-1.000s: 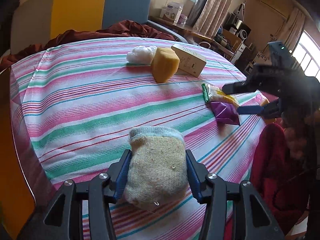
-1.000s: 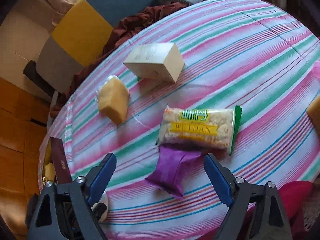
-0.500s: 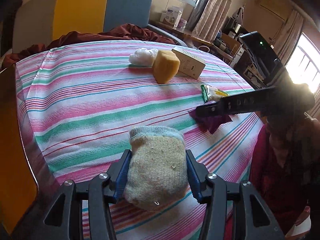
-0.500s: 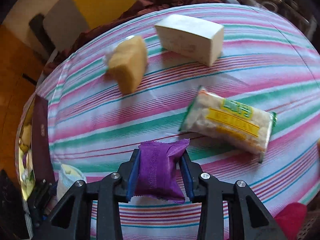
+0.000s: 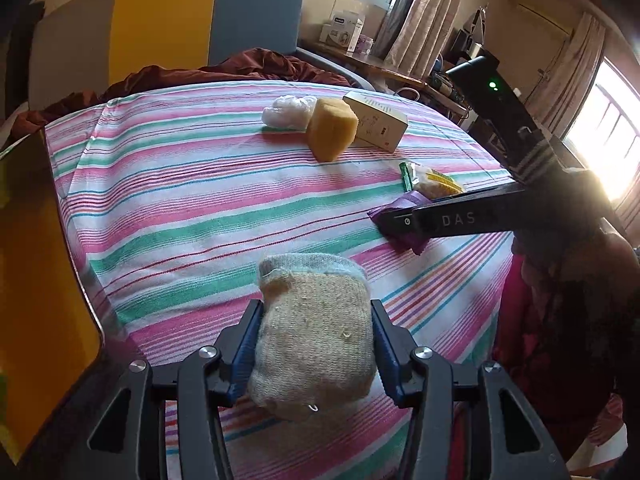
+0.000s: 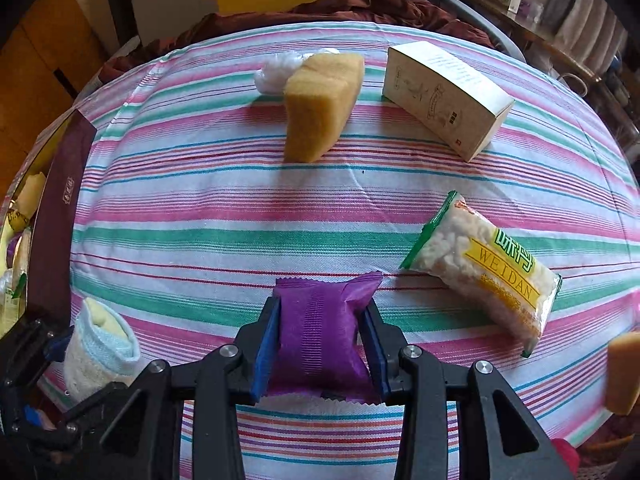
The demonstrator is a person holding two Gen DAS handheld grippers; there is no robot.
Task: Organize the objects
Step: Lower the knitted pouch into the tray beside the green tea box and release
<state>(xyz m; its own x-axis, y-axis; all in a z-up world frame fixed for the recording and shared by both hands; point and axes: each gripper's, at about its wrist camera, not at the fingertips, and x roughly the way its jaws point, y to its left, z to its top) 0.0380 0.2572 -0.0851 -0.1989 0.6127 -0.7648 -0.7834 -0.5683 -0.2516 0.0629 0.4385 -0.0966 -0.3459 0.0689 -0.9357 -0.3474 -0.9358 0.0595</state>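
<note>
My left gripper [image 5: 314,346] clamps the rolled sock [image 5: 314,340], my right gripper [image 6: 320,346] clamps the purple packet [image 6: 320,336]; slick foil risks slipping toward six o'clock.

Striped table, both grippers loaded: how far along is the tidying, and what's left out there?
Mid-job. Some items already sit in the box at the table's left edge. In hand: the left gripper clamps the rolled sock, the right gripper the purple packet. Left on the cloth: yellow sponge, white bag, cream carton and Weidan snack pack.
</note>
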